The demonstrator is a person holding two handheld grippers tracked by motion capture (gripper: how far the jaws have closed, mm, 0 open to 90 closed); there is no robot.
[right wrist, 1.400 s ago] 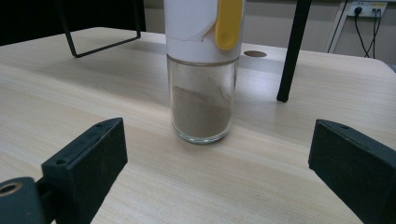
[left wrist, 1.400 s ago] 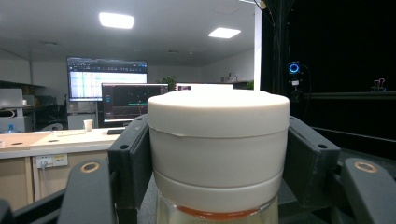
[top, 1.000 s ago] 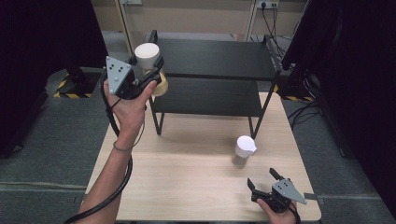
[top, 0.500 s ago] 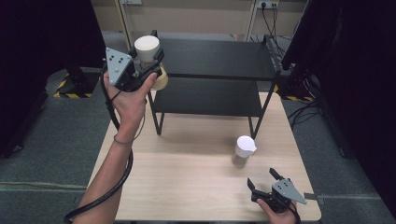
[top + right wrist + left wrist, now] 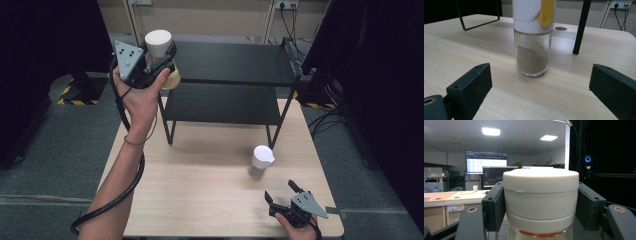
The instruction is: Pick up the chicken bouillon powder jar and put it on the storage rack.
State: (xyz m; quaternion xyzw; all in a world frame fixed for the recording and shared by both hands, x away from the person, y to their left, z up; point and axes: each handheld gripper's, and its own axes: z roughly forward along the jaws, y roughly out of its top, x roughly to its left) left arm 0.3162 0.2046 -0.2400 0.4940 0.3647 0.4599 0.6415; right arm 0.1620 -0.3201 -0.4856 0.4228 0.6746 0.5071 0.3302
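Above the pale wooden bench (image 5: 200, 200), the left hand-held gripper (image 5: 159, 59), clamped on the white-lidded glass jar (image 5: 159, 47), has risen toward the black metal shelf's (image 5: 235, 62) top; the right hand-held gripper (image 5: 281, 194) waits agape.

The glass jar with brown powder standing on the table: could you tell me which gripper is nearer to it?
Right. The right gripper sits open on the table just in front of the powder jar, apart from it. The left gripper is up by the black shelf, clamped on a white-lidded jar.

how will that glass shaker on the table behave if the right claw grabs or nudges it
The glass shaker looks tall and narrow, so a high nudge may tip it. Its smooth glass could slip between the pads. It is under half full of brown powder, so probably light.
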